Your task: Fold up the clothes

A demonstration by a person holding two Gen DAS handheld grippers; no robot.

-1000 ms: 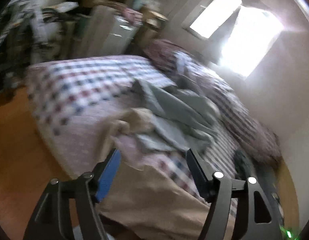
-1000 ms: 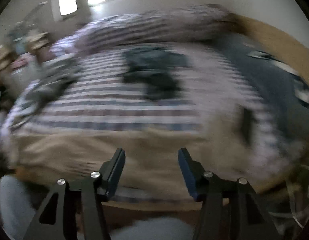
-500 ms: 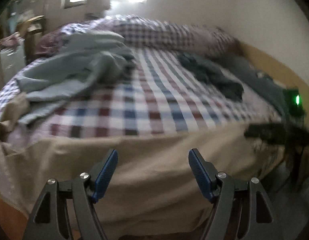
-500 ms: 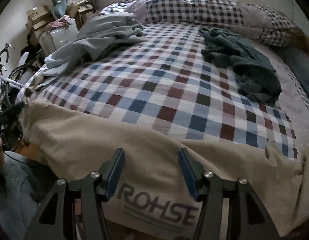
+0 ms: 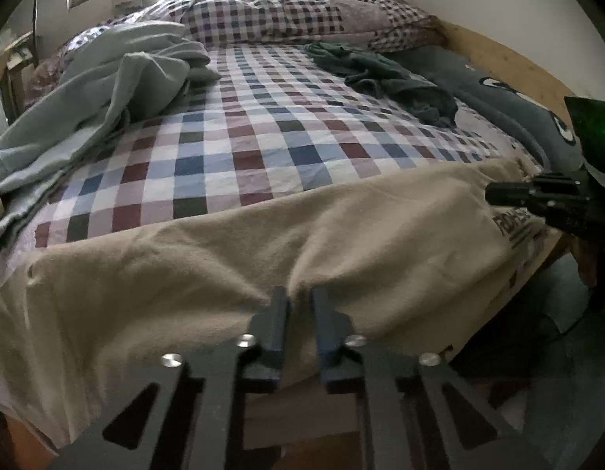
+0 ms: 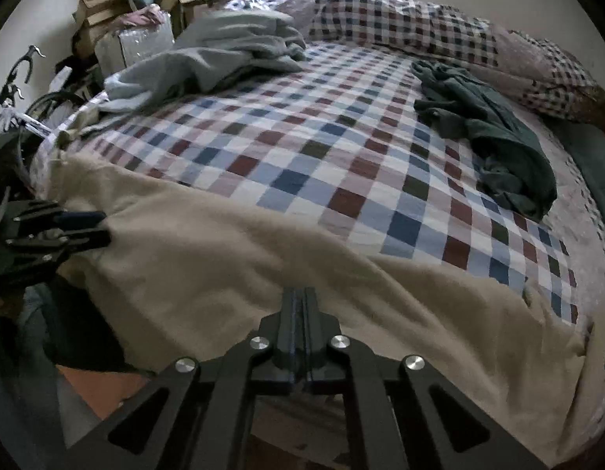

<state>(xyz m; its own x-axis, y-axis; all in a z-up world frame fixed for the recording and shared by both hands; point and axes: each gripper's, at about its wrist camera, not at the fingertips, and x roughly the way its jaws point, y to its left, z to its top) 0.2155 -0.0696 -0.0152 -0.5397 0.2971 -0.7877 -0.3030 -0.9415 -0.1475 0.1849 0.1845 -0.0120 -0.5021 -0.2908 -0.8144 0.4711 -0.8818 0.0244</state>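
Bed (image 5: 263, 133) w/ beige garment (image 5: 224, 258), pinched

A beige garment (image 5: 224, 274) with dark printed lettering lies spread across the near edge of a bed, its lower part hanging over the side. A dark green garment (image 6: 494, 149) lies crumpled toward the far right of the checked bedspread. A pale grey-blue garment (image 6: 208, 62) is heaped at the far left.

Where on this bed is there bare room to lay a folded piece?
The checked middle lies bare, bordered by the grey blanket, the dark green garment and the beige garment. The bed's left and right sides are crowded.
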